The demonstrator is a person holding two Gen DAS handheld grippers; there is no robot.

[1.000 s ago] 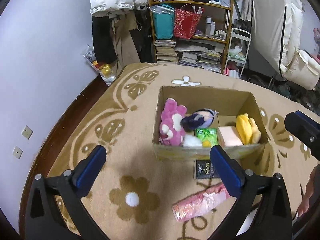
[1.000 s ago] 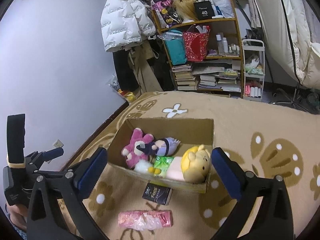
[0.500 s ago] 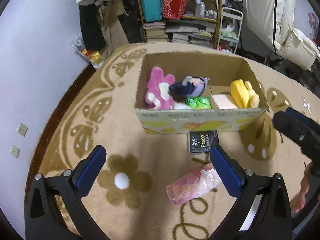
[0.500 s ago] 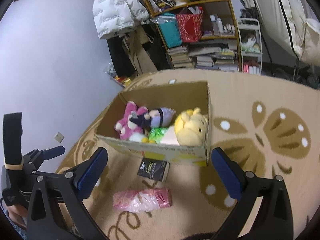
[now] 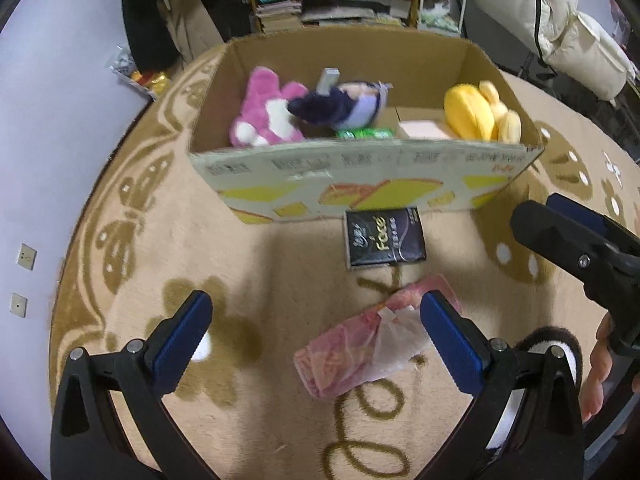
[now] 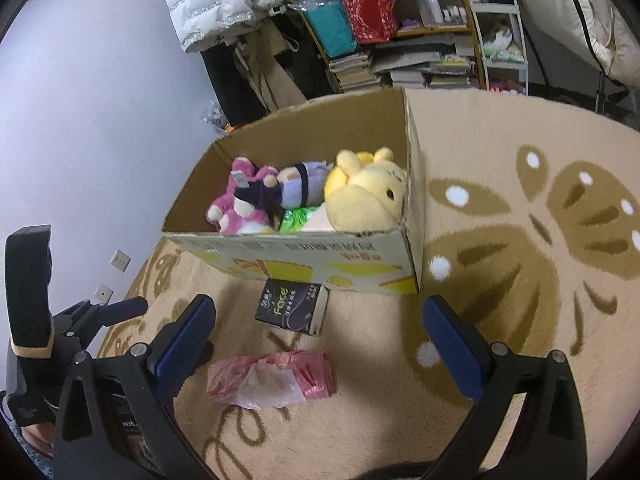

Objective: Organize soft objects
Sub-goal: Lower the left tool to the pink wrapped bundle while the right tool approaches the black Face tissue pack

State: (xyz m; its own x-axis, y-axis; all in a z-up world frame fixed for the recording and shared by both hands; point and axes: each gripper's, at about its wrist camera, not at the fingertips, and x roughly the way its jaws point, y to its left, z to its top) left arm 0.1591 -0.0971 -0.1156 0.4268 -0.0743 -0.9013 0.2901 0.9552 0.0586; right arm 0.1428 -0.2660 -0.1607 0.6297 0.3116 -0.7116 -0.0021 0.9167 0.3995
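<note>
Both grippers have come lower and closer to the box. In the left view the pink bag has moved from bottom centre up between the fingers; the right gripper looms larger at the right edge.

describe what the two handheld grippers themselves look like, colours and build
Both match: the left gripper and right gripper have black, triangular cut-out frames with silver screws, and each finger ends in a ribbed blue pad. From the right wrist view, the left unit carries a black block with a tan band. No cables or sleeves show.

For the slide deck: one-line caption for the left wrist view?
Open left gripper over pink bag and black tissue pack before toy-filled cardboard box.
</note>
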